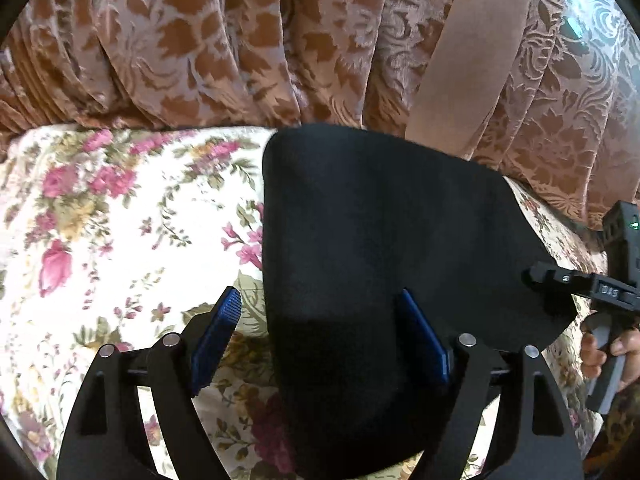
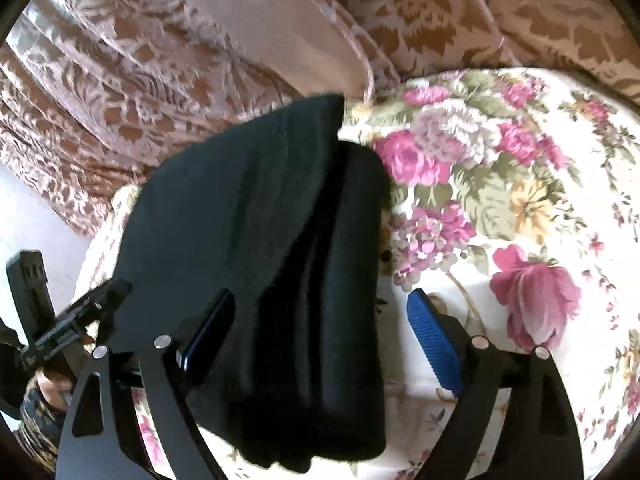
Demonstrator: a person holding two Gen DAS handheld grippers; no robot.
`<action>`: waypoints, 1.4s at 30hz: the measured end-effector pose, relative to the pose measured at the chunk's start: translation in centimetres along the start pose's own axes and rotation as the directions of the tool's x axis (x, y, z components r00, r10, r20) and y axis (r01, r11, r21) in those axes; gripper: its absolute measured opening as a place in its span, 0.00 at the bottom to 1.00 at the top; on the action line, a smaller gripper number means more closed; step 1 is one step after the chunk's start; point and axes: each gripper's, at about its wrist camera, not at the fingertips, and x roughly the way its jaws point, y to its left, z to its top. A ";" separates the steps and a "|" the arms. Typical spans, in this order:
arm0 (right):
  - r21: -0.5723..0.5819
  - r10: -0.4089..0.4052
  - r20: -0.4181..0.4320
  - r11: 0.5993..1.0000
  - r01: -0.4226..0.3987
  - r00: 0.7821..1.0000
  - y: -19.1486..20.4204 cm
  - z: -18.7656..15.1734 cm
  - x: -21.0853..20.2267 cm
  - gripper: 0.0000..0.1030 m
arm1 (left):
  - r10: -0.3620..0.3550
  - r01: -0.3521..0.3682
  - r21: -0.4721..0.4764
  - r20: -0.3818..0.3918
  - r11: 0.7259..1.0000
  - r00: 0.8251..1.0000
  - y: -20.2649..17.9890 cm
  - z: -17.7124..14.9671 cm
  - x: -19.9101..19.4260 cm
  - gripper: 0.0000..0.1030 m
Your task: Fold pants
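Nearest the left wrist camera, the left gripper [image 1: 320, 340] is standing wide, its blue pads [image 1: 216, 340] spread apart with nothing clamped; one pad is hovering over the floral bedspread [image 1: 100, 220] and the other over the near edge of the black pants [image 1: 380, 240], so the cloth's side edge is running between the jaws without being pinched. In the right wrist view the right gripper [image 2: 320, 340] is likewise gaping wide and gripping nothing, straddling the opposite edge of the pants [image 2: 260, 240], where several stacked layers are showing as ridges along the fold. The garment is lying flat on the bedspread [image 2: 520, 200] as a compact, rounded rectangle, so the folding is looking largely done: the layers are already doubled over and both tools are looking like they are letting go. What may be left, at a guess, is one more fold or a little smoothing of the bulging stacked edge. A bit farther out, each camera is catching the other tool at its margin, a hand [image 1: 604, 352] wrapping the grey handle. Beyond the pants, a brown patterned curtain [image 1: 200, 40] is hanging in pleats right against the far side of the bed, with a plain beige band [image 1: 460, 60] crossing it; the drapery is crowding the far edge of the garment and leaving little room there.
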 end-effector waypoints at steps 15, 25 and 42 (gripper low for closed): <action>0.047 -0.139 0.179 0.990 0.133 0.974 1.5 -2.2 -5.6 0.93 | 0.062 -0.064 0.017 0.111 0.998 0.992 -2.9 -1.6 -6.0 0.88; 0.009 -0.268 0.257 0.961 0.275 0.929 8.1 -8.1 -8.2 0.98 | 0.092 -0.100 0.039 0.157 0.994 0.983 -5.3 -4.9 -10.1 0.90; -0.062 -0.394 0.297 0.901 0.430 0.870 14.4 -15.1 -7.9 0.98 | 0.126 -0.130 0.021 0.144 0.991 0.982 -6.5 -11.4 -13.1 0.97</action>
